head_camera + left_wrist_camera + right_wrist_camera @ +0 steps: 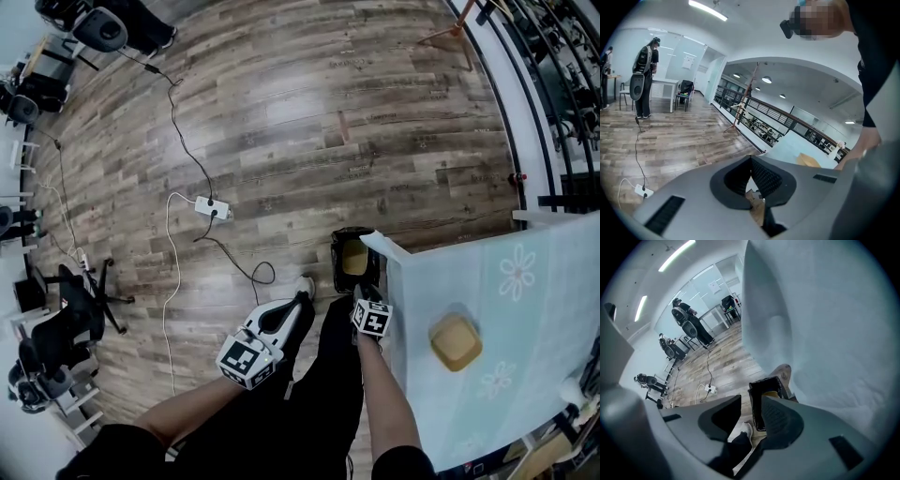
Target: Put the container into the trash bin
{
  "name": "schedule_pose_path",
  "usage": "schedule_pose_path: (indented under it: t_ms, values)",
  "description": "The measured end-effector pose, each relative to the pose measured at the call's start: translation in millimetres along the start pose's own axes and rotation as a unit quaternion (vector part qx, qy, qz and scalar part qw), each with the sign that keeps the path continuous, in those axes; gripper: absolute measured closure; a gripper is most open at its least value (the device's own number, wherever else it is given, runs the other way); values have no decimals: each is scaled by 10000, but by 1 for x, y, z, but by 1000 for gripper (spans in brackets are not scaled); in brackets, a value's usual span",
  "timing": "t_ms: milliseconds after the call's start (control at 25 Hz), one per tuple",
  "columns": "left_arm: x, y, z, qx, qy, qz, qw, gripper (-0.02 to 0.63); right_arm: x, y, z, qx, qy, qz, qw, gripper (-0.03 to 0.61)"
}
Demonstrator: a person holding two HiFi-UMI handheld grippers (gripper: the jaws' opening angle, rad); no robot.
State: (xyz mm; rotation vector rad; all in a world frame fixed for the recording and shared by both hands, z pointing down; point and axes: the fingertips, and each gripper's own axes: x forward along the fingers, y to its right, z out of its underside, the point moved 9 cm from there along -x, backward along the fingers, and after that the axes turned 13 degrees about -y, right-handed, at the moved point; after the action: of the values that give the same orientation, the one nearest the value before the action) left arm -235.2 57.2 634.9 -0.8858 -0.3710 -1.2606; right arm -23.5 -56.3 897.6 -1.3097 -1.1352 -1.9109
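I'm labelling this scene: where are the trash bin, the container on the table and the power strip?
trash bin (pixel 337 268): head view, its black left wall.
container (pixel 456 341): head view, middle of its tan top.
power strip (pixel 212 208): head view, middle of its white body.

Grey-brown wood planks are running across the floor (pixel 309 122).
At lower right a pale blue tablecloth (pixel 525 319) is showing white flowers under a tan container (pixel 456 341); at centre a black bin (pixel 337 267) is holding a second tan container (pixel 353 260); a white power strip (pixel 212 208) is lying left of centre.
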Motion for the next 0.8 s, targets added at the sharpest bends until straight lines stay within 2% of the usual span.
schedule_pose_path:
  t_ms: [120, 320, 640, 800]
  values:
    - [0, 7, -6, 79, 35, 108, 9999, 604, -12, 0, -4, 143, 170, -21, 9998, 437]
    - [-8, 25, -4, 161, 46, 377, 9991, 604, -38, -3, -6, 567, 478, -317, 9967, 446]
    - [-38, 40, -10, 395, 211, 743, 9962, 604, -106, -45, -13, 600, 964, -350, 9929, 524]
    - [-50, 39, -23, 574, 366, 877, 9938, 604, -144, -75, -9, 509, 1218, -367, 9906, 532]
